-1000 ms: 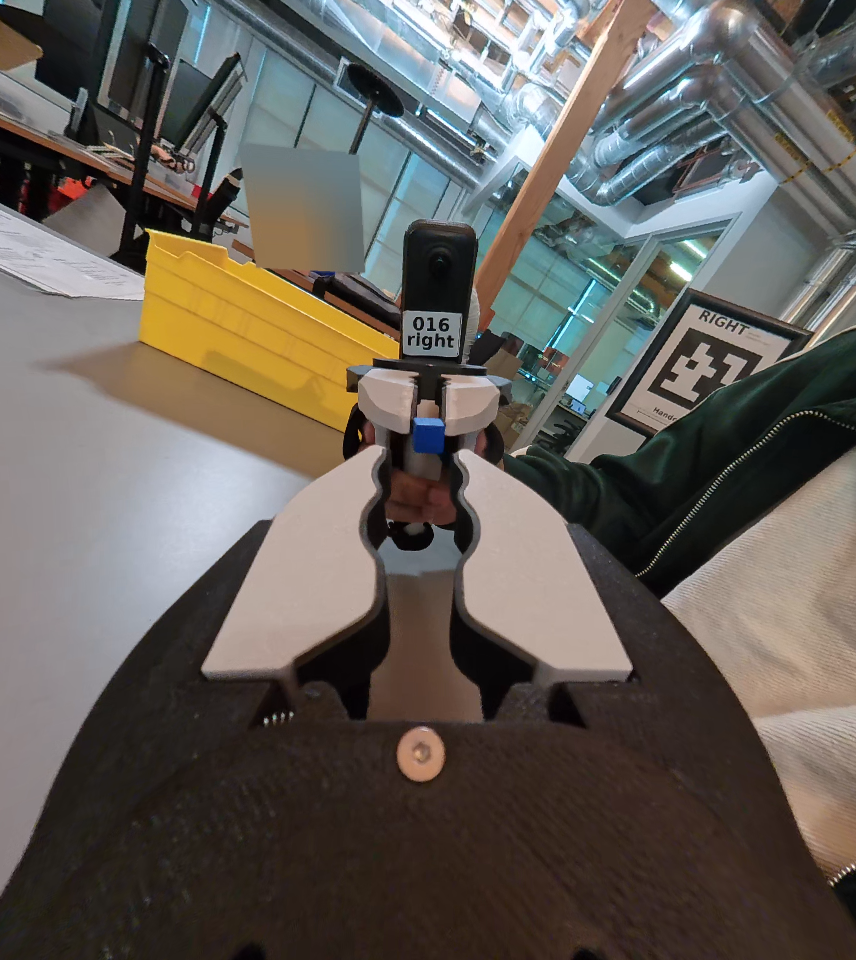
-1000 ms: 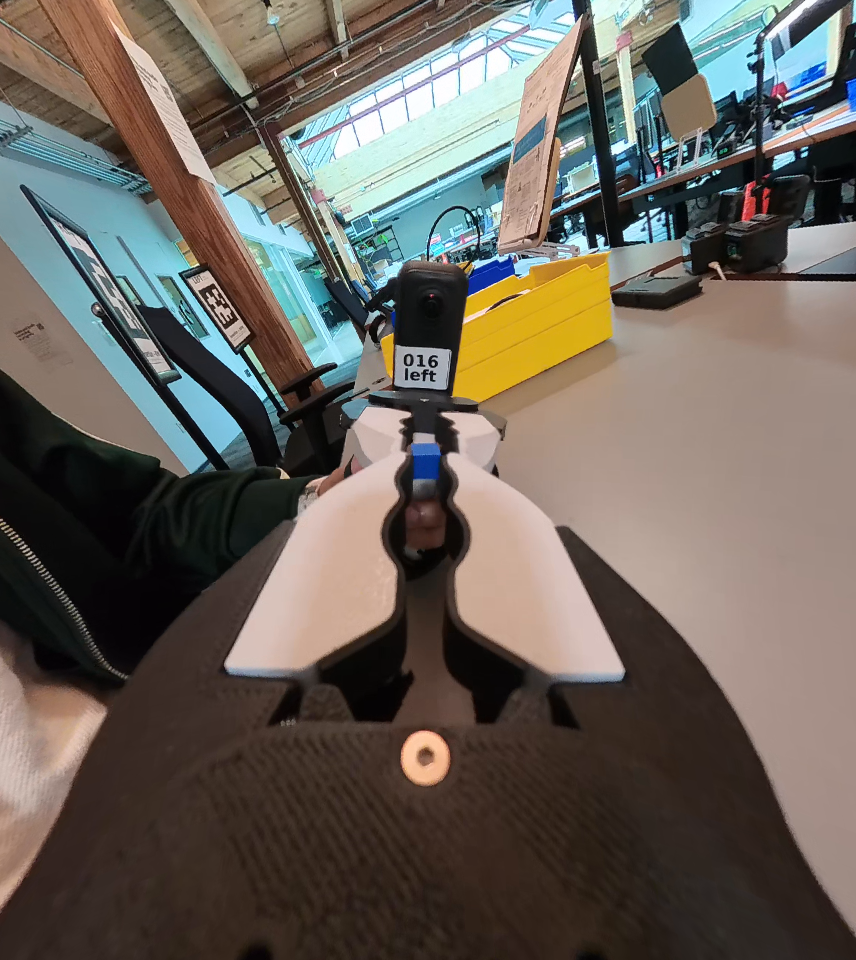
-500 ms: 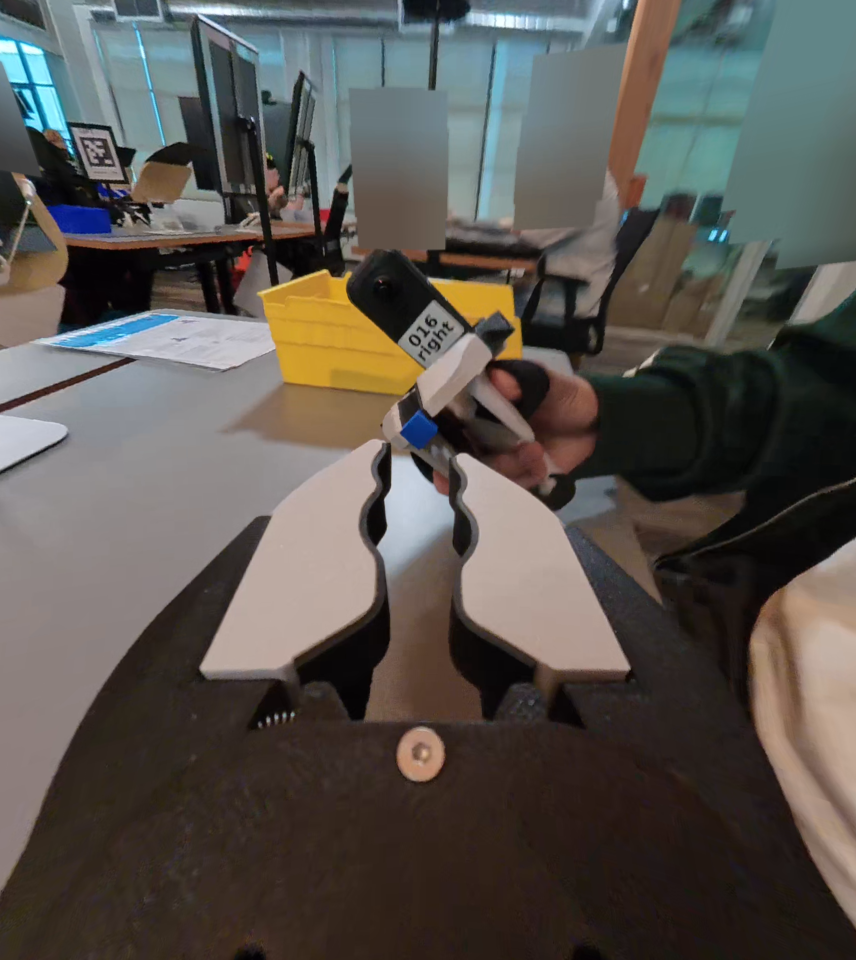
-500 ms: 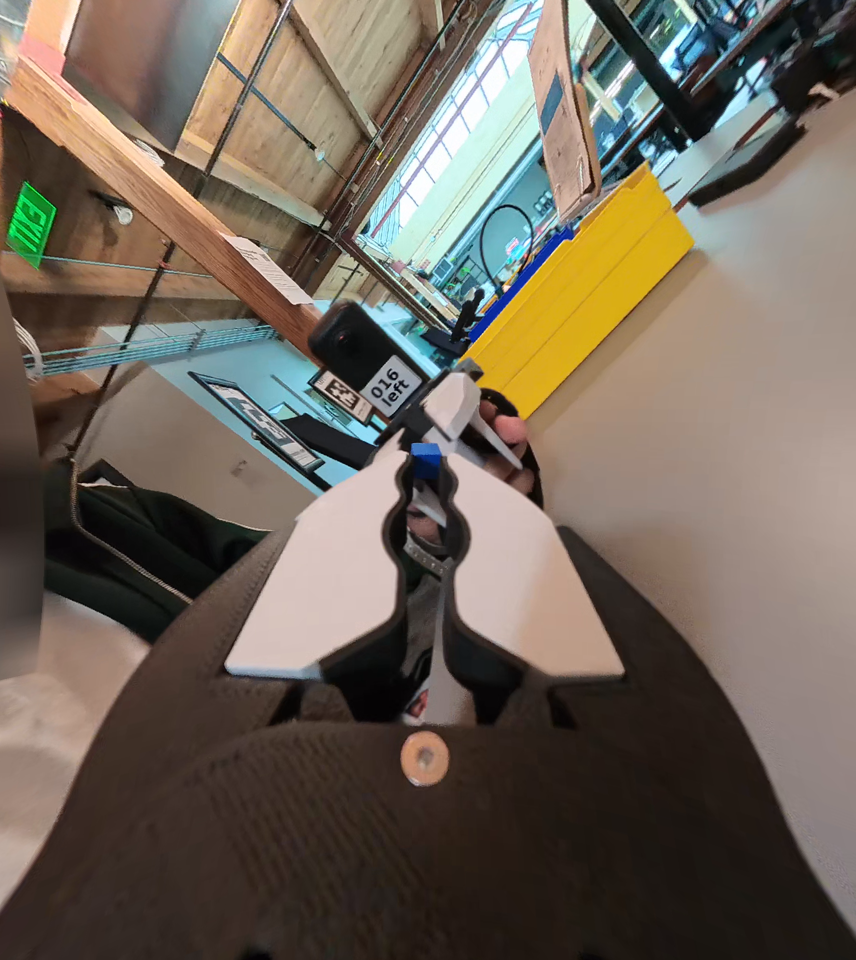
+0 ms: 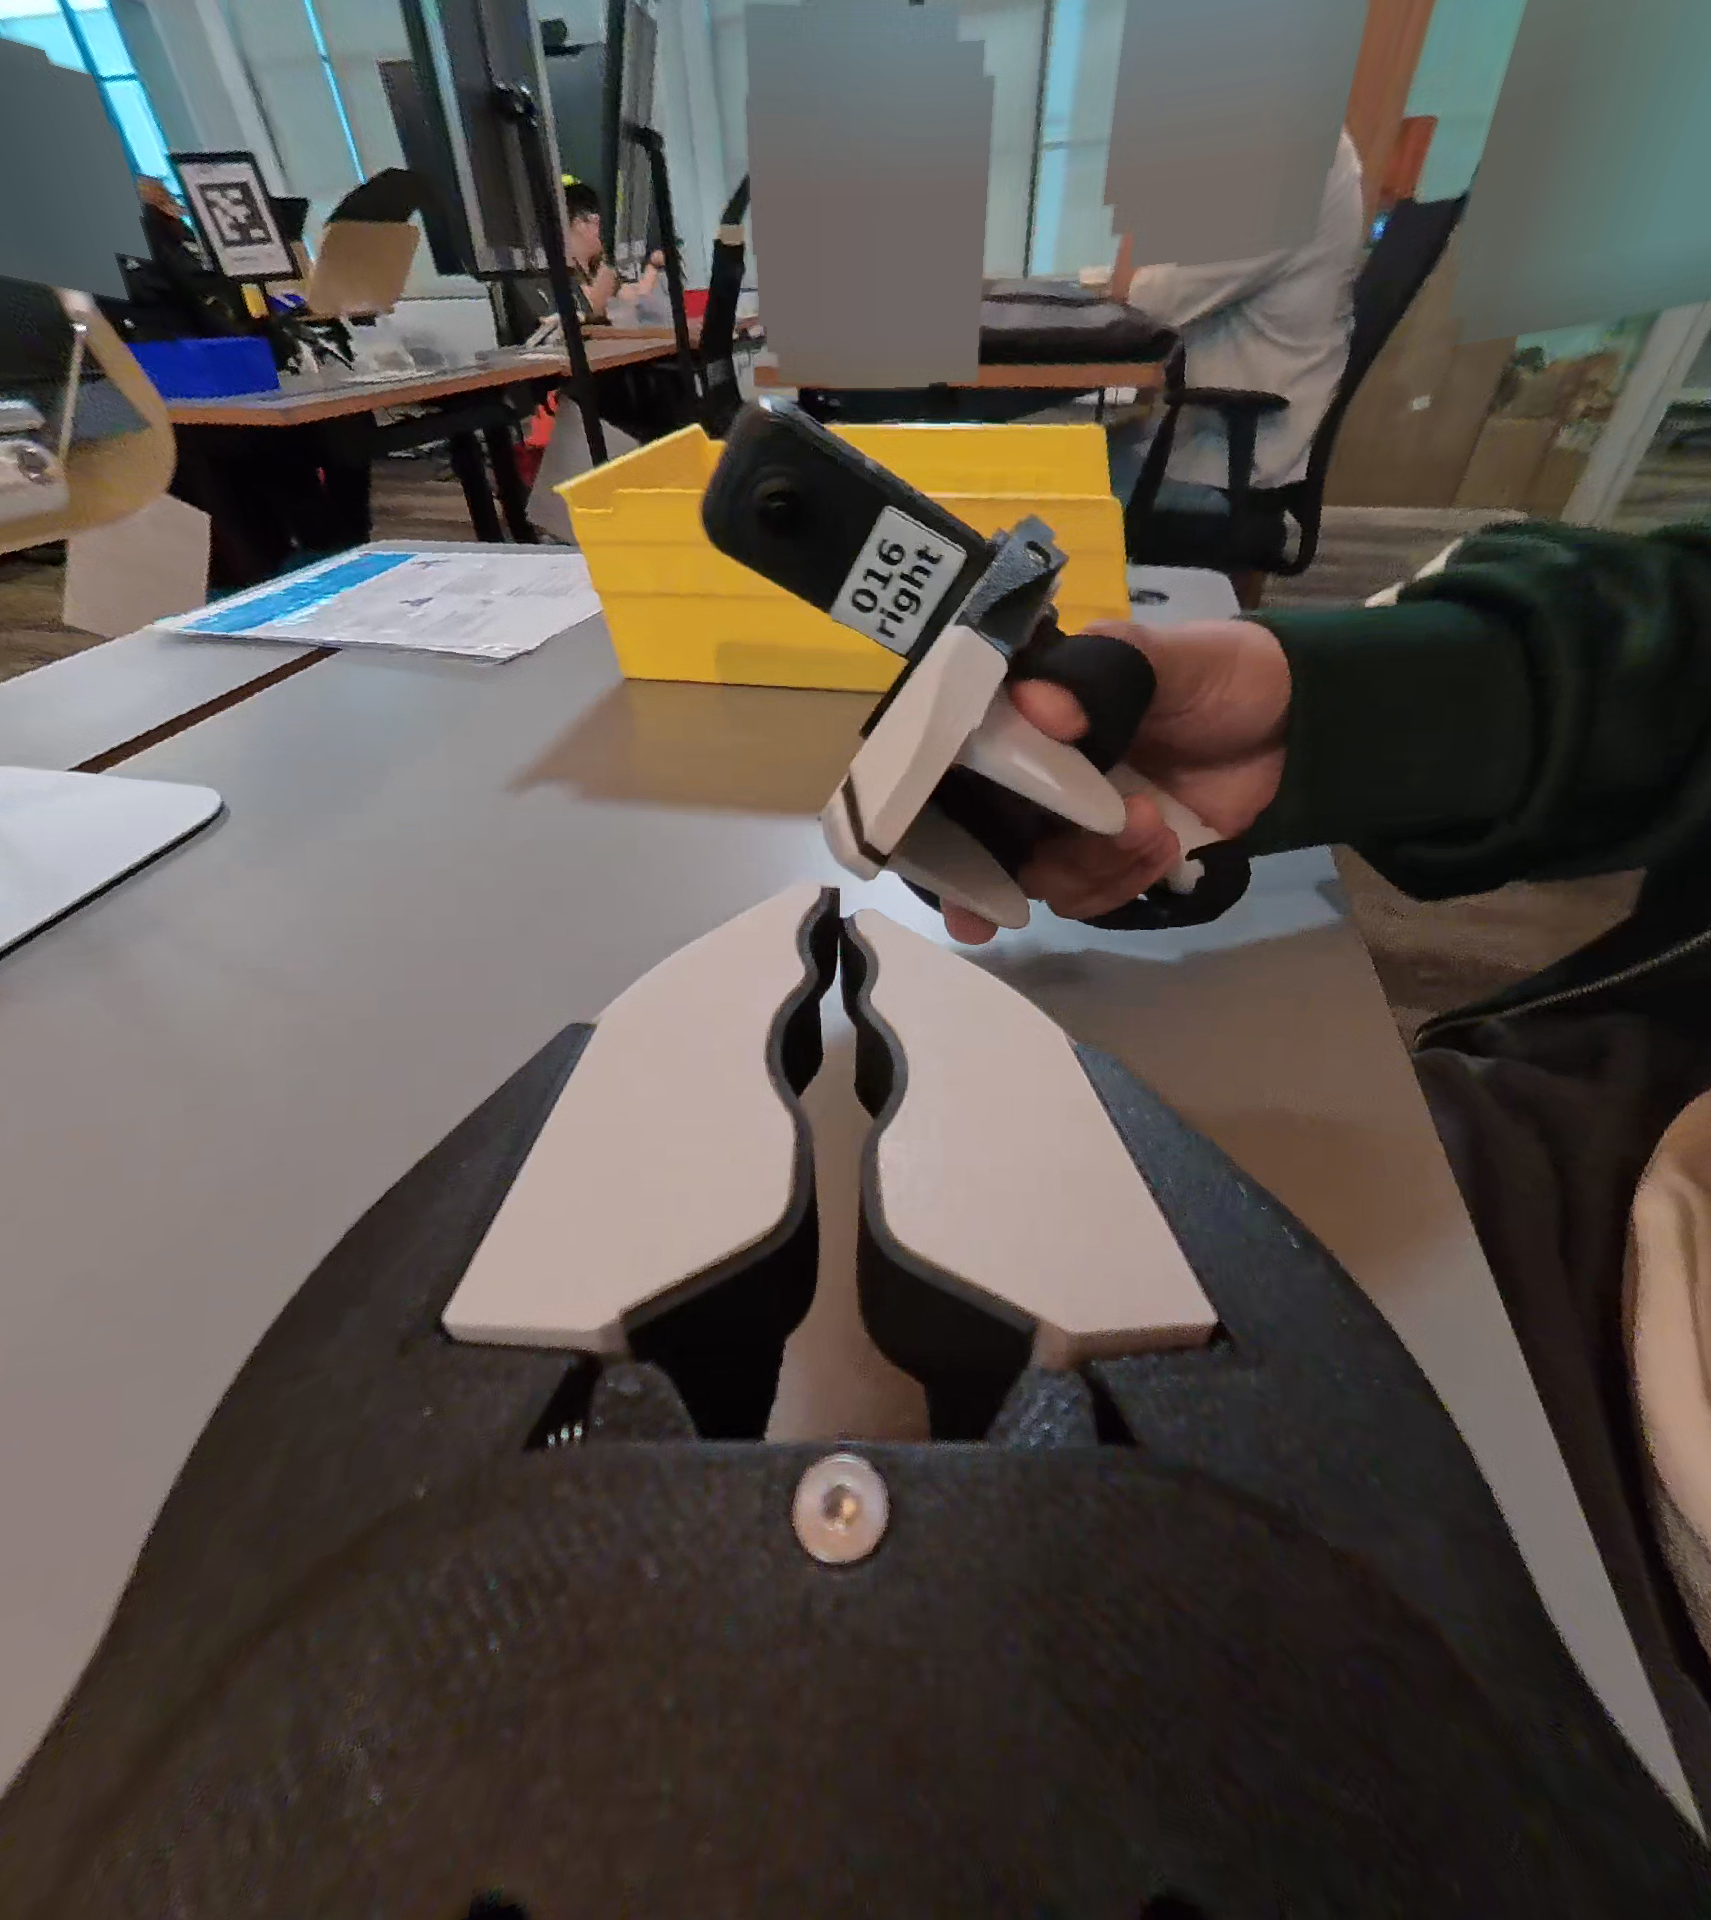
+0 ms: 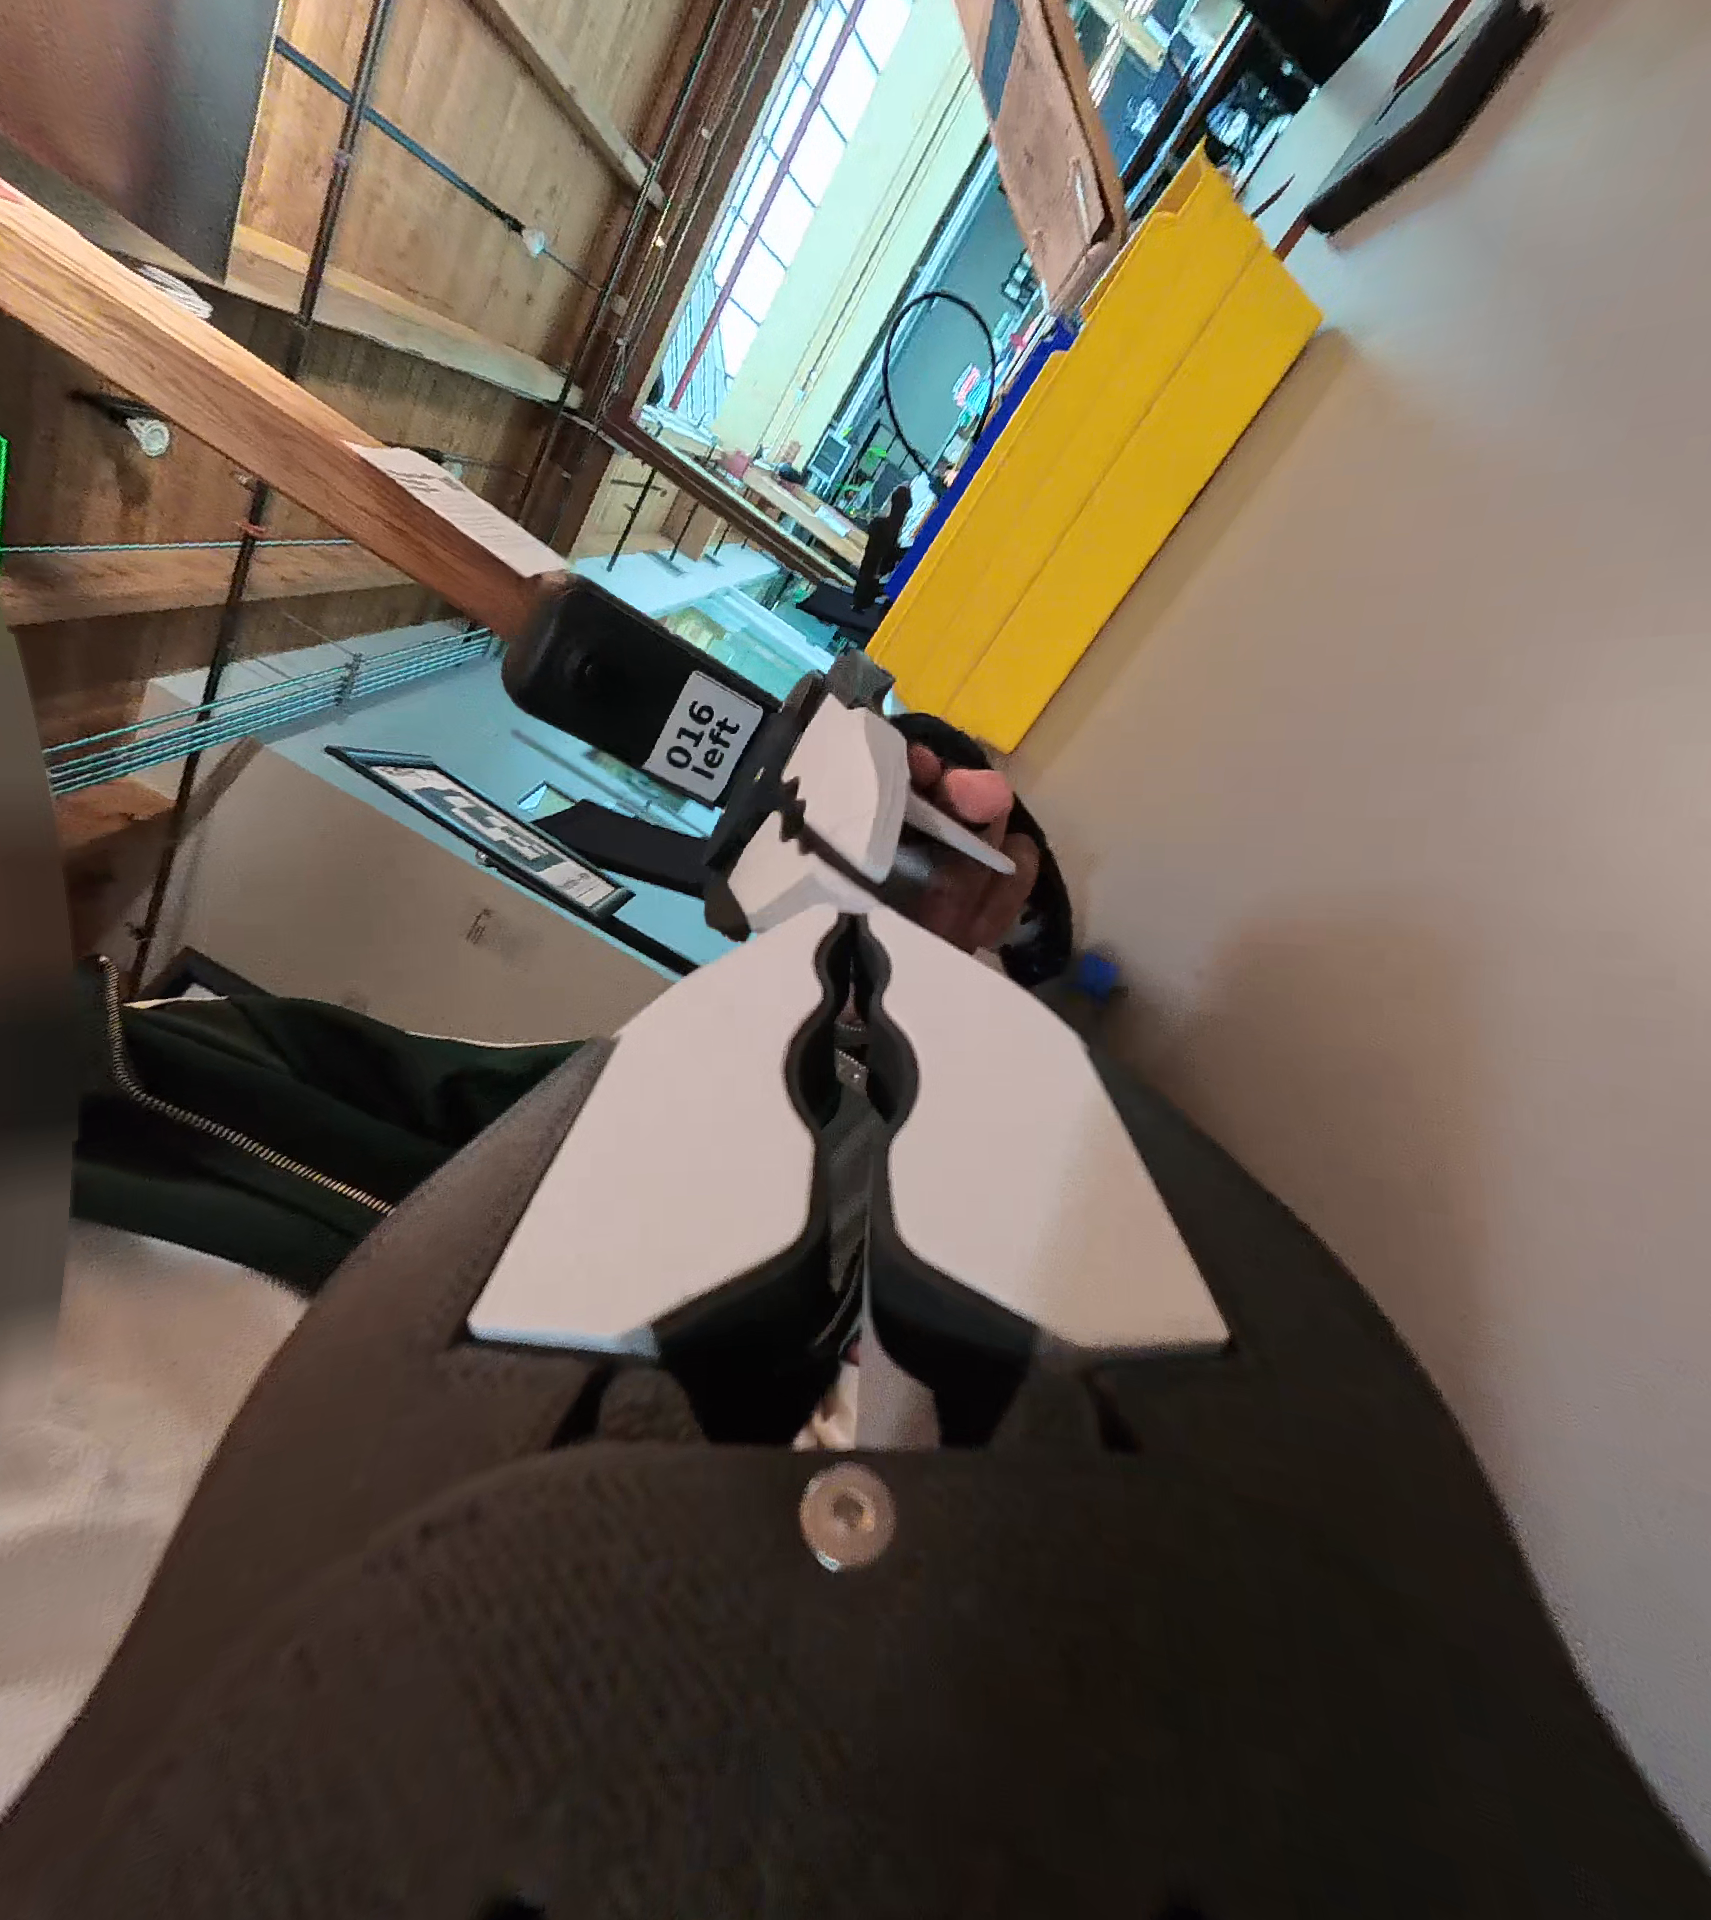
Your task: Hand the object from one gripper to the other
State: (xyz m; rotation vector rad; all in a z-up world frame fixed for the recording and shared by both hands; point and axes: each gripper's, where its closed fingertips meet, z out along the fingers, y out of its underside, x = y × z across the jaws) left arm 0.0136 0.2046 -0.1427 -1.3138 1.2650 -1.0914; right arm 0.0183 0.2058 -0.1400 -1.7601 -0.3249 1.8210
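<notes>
White printed label on each claw's camera [image 5: 835, 545]

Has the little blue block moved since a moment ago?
Yes. The blue block has left the right gripper and dropped to the grey table, short of the yellow bin.

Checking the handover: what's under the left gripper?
Right wrist view: a small blurred blue block sits below the left gripper, at the grey table, gripped by neither. In the left wrist view the gripper's own body covers that spot.
</notes>
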